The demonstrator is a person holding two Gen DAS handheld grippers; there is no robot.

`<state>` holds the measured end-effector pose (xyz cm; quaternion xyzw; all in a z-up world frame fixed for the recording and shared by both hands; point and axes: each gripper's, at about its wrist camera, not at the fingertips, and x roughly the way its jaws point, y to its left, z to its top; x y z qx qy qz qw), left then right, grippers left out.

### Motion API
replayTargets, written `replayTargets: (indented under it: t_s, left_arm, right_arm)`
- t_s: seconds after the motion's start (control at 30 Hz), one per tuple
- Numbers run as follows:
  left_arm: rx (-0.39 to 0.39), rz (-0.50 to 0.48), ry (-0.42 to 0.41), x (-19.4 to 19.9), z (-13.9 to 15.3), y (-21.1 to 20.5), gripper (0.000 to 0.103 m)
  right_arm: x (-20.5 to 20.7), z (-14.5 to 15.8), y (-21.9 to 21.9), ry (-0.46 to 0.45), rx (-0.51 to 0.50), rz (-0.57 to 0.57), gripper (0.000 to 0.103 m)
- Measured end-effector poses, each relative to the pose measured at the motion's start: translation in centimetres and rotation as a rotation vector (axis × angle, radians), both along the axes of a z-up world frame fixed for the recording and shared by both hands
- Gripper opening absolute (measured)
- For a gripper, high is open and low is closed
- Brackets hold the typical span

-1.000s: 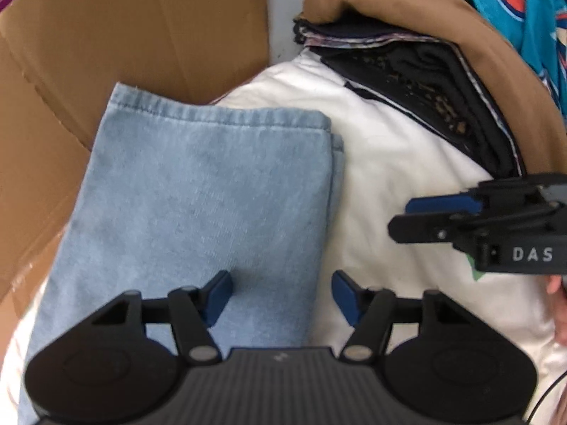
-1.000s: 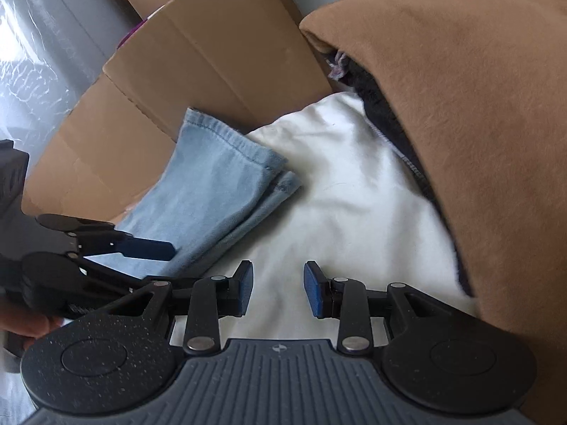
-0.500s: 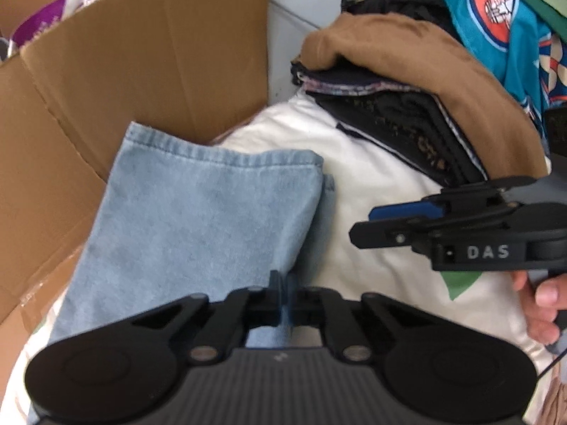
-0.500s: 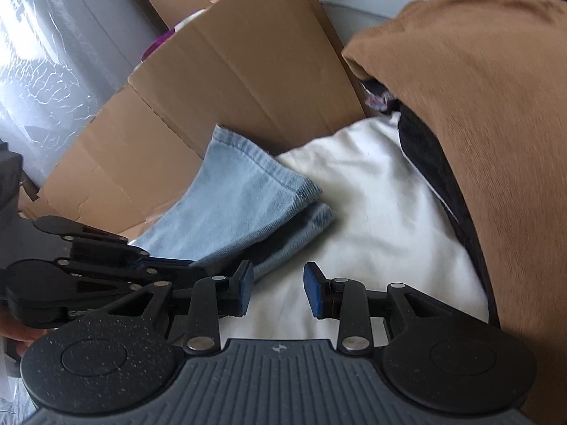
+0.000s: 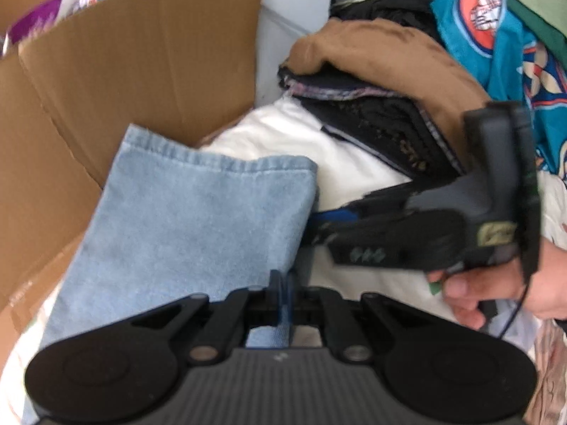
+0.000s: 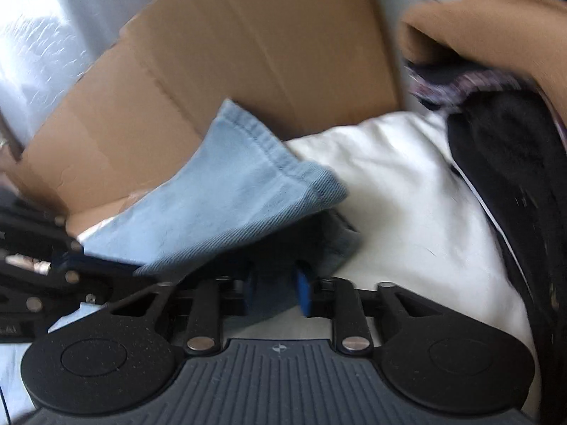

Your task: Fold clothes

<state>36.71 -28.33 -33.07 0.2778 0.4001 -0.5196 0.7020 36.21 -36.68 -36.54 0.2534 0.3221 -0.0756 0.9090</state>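
A folded light-blue denim garment [image 5: 198, 219] lies on a white garment [image 5: 301, 134], its far end against a cardboard box. My left gripper [image 5: 281, 283] is shut on the denim's near edge and has raised it slightly. In the right wrist view the top layer of the denim [image 6: 219, 212] is lifted, leaving a darker lower layer beneath. My right gripper [image 6: 276, 287] is closing its jaws on that lower layer, which fills the gap from pad to pad. From the left wrist view, the right gripper [image 5: 315, 226] reaches in under the denim's right edge, held by a hand [image 5: 496, 290].
An open cardboard box [image 5: 141, 53] stands behind and to the left of the denim. A stack of dark clothes under a brown garment [image 5: 382, 56] lies at the right, with a teal printed garment [image 5: 514, 35] beyond. Grey plastic sheeting [image 6: 42, 53] sits at far left.
My left gripper closed on the denim's near edge and lifted it a little. The right gripper moved left, under the raised layer, and its jaws narrowed around the lower denim.
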Motion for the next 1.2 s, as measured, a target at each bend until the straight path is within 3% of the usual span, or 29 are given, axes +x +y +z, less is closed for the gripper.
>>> replayTargets:
  t_s: [0.13, 0.17, 0.3, 0.43, 0.57, 0.73, 1.0, 1.07, 1.2]
  left_arm:
    - [0.032, 0.004, 0.038, 0.5, -2.1, -0.8, 0.005]
    - [0.044, 0.002, 0.037, 0.5, -2.6, -1.0, 0.012]
    - [0.062, 0.022, 0.038, 0.5, -3.2, -1.0, 0.018]
    - [0.094, 0.038, 0.041, 0.8, -2.1, -0.6, 0.053]
    - [0.116, 0.028, 0.030, 0.5, -0.7, 0.7, 0.067]
    - [0.147, 0.034, 0.016, -0.4, 0.3, 3.6, 0.074]
    - [0.165, 0.116, 0.007, -1.6, 0.2, 8.4, 0.082]
    - [0.180, 0.130, 0.005, -1.5, 0.1, 9.7, 0.089]
    - [0.248, 0.140, -0.001, -1.4, -0.2, 11.5, 0.092]
  right_arm:
    - [-1.2, -0.1, -0.9, -0.014, 0.017, -0.039, 0.022]
    - [-1.4, -0.1, -1.0, -0.018, 0.020, -0.043, 0.022]
    - [-2.6, 0.0, -1.9, -0.039, -0.002, -0.113, 0.024]
    - [-3.0, -0.2, -2.5, -0.065, 0.034, -0.161, 0.024]
    - [-3.7, 0.1, -2.0, -0.089, 0.089, -0.198, 0.024]
    - [-4.6, 0.8, -1.1, -0.088, 0.120, -0.178, 0.023]
    - [-4.6, 2.2, 0.9, -0.044, 0.083, -0.089, 0.025]
    - [-5.0, 2.8, 1.5, -0.043, 0.073, -0.067, 0.026]
    - [-5.2, 3.5, 2.7, -0.042, 0.054, -0.054, 0.034]
